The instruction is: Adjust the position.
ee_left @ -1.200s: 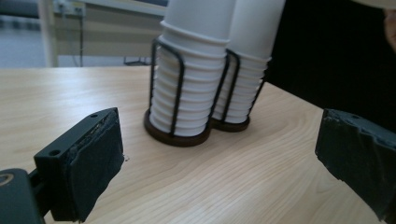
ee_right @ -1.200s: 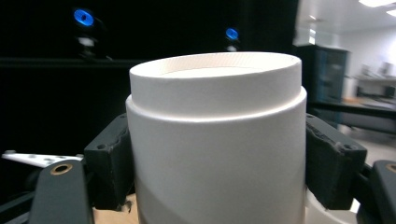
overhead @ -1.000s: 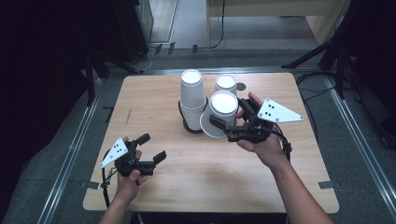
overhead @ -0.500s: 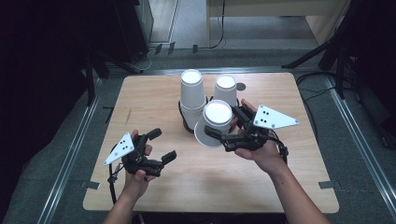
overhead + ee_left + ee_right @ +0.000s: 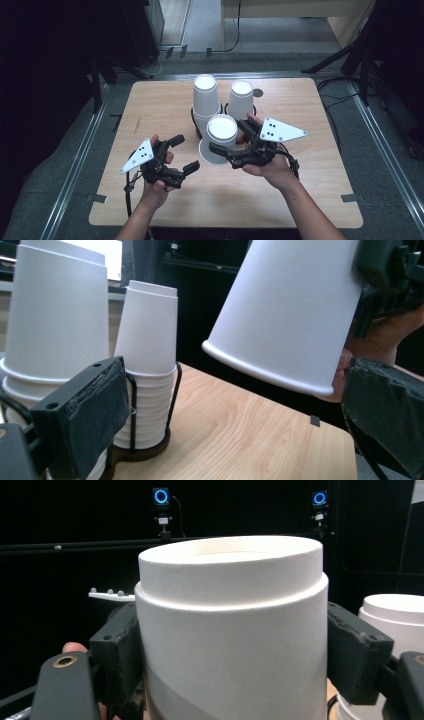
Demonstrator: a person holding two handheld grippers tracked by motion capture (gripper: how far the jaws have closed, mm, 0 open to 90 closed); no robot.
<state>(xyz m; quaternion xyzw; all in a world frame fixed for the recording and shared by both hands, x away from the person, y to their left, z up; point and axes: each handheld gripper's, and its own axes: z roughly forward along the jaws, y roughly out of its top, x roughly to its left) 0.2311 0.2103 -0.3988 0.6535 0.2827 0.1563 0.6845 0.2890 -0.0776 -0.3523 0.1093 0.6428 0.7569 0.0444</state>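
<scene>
Two stacks of upside-down white paper cups stand in black wire holders at the table's far middle: a taller left stack [image 5: 206, 95] [image 5: 55, 320] and a right stack [image 5: 241, 97] [image 5: 147, 365]. My right gripper [image 5: 230, 139] [image 5: 235, 655] is shut on a single white cup [image 5: 220, 131] [image 5: 290, 310] [image 5: 230, 630]. That cup hangs bottom-up and tilted above the table, in front of the stacks. Its pads [image 5: 117, 650] press the cup's two sides. My left gripper [image 5: 184, 153] [image 5: 235, 440] is open and holds nothing, low and to the left of the held cup.
The wooden table [image 5: 310, 185] has bare surface in front and to both sides of the stacks. A small dark disc [image 5: 257, 92] lies near the far edge. Metal floor rails [image 5: 385, 145] run along both sides, and cables [image 5: 340, 97] trail on the floor.
My right gripper has carried the cup away from the stacks, toward the near side and leftward. The left gripper has shifted right and forward toward the table's middle.
</scene>
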